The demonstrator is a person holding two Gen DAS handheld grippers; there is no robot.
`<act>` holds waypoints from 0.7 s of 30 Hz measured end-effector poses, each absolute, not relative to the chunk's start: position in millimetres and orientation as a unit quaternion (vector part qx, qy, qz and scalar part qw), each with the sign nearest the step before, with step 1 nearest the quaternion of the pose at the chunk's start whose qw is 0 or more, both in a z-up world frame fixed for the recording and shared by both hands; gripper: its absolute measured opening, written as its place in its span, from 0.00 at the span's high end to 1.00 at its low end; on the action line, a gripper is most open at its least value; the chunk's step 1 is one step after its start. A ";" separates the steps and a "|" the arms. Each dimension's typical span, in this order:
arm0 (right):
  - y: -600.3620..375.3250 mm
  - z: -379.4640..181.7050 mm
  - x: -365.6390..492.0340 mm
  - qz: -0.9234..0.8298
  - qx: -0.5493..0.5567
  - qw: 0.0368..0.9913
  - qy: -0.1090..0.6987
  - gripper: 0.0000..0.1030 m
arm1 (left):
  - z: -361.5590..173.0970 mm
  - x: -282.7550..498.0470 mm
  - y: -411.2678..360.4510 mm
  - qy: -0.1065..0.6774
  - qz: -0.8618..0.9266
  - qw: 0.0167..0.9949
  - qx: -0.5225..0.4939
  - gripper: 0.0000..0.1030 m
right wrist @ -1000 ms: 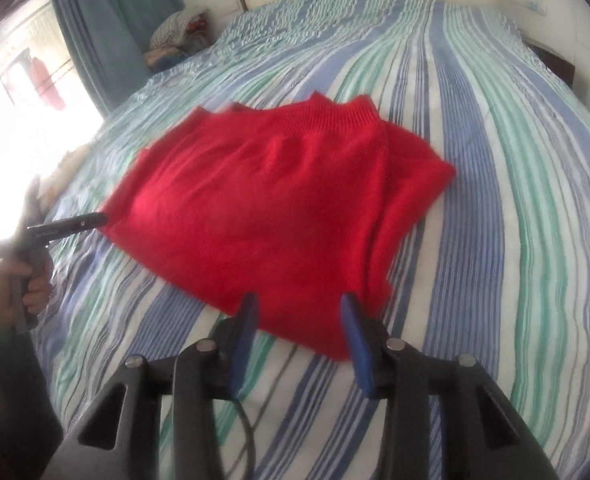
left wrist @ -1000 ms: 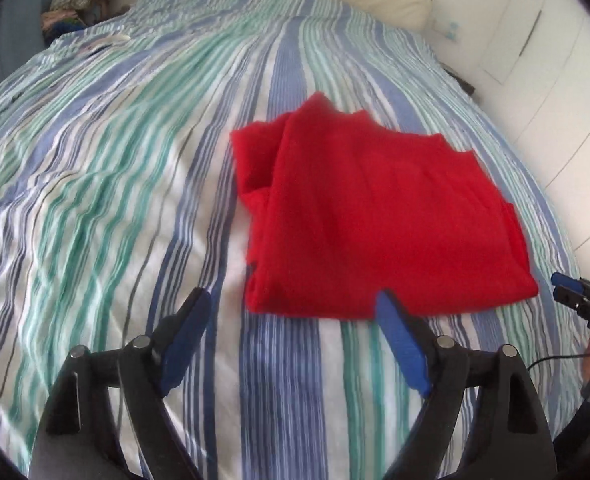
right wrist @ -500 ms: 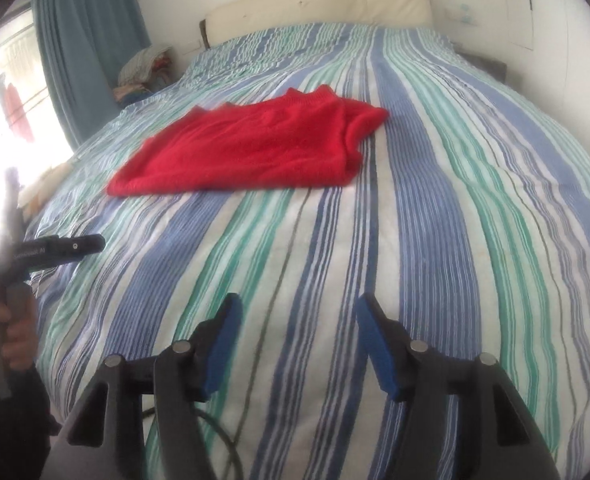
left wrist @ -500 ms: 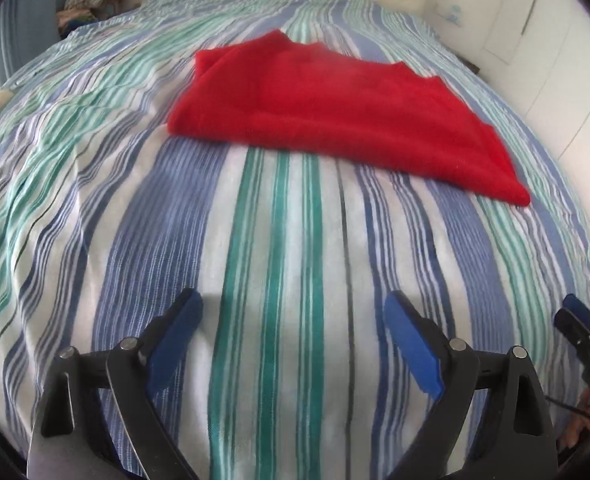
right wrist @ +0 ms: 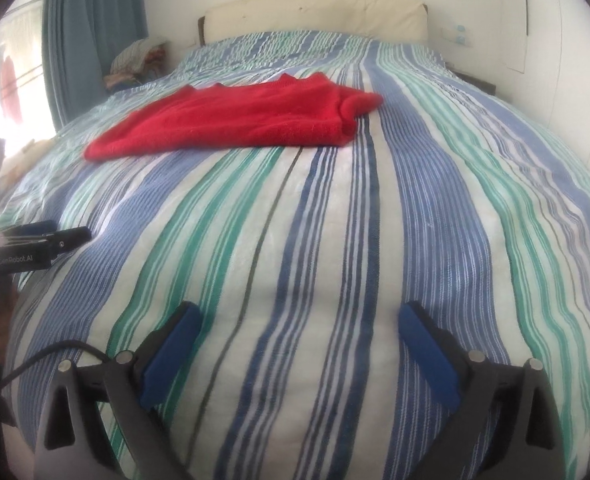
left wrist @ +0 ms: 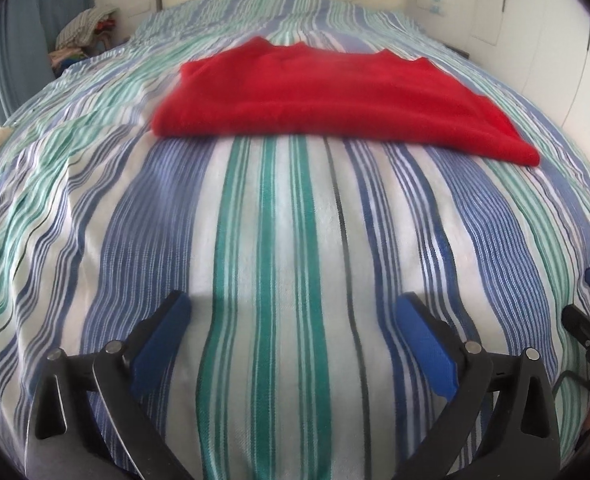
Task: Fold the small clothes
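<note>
Red knit garment [left wrist: 335, 100] lies folded flat on the striped bedspread [left wrist: 279, 248], well ahead of both tools and touched by neither. The left gripper [left wrist: 295, 336] and right gripper [right wrist: 299, 340] have both just been opening; their jaws now stand wide apart with only bedding between them. The fold looks nearly done — one more fold may remain. To do it well, I'd approach low, pinch the near corners through all layers together, and lift evenly — no dragging.
</note>
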State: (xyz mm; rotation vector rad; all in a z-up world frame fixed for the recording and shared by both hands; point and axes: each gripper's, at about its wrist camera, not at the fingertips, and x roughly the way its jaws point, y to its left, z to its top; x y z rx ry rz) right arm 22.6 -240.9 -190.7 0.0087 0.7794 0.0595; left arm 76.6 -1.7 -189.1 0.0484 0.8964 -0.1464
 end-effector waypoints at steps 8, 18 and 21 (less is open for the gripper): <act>-240.0 -192.3 20.0 0.033 0.003 0.927 0.375 0.01 | -189.2 74.6 -2.5 0.430 -0.069 0.900 0.025 0.01; -239.8 -192.2 20.0 0.032 0.001 0.927 0.373 0.01 | -189.3 74.4 -2.4 0.430 -0.069 0.900 0.025 0.01; -239.8 -192.3 20.0 0.032 0.002 0.927 0.373 0.01 | -189.4 74.4 -2.4 0.430 -0.069 0.900 0.025 0.01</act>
